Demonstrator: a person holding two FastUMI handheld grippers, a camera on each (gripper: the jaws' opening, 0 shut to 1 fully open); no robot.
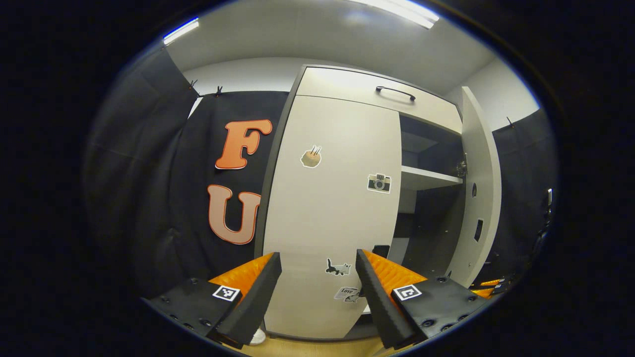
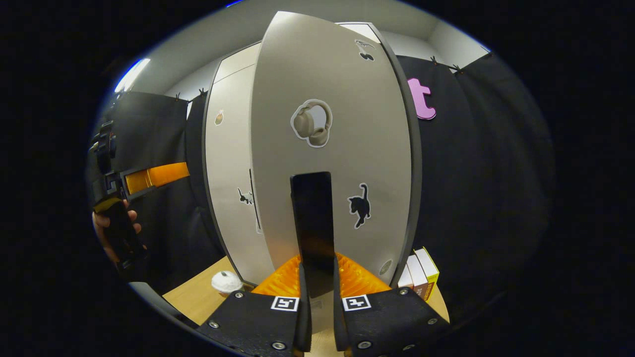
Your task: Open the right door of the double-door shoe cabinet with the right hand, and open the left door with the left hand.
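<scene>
Up close, your right gripper (image 2: 317, 277) had its fingers pinching the dark handle (image 2: 312, 223) of the right door (image 2: 337, 148), both pressed on it from either side, so the handle stood upright between them in the right gripper view. That door was swung out toward you, its face carrying a headphone sticker (image 2: 311, 122) above the handle and a black cat sticker (image 2: 360, 204) just to the handle's right. Low beside the door's right edge stood a few books (image 2: 419, 275) on the wooden floor (image 2: 198, 297), and a small white round thing (image 2: 226, 281) sat on the floor to the left. Farther off on the left of that view, your other hand (image 2: 106, 228) held the left gripper (image 2: 149, 177), apart from the cabinet. In the left gripper view, your left gripper (image 1: 317, 277) had its fingers spread wide with nothing between them, pointed at the left door (image 1: 332, 208), which was shut and flat against the cabinet. That door bore a camera sticker (image 1: 379, 183) near its right edge and a small animal sticker (image 1: 338, 267) lower down. Beyond it, the right side stood open, showing a white shelf (image 1: 429, 177) inside, and above both doors ran a drawer (image 1: 377, 91) with a dark bar handle.
</scene>
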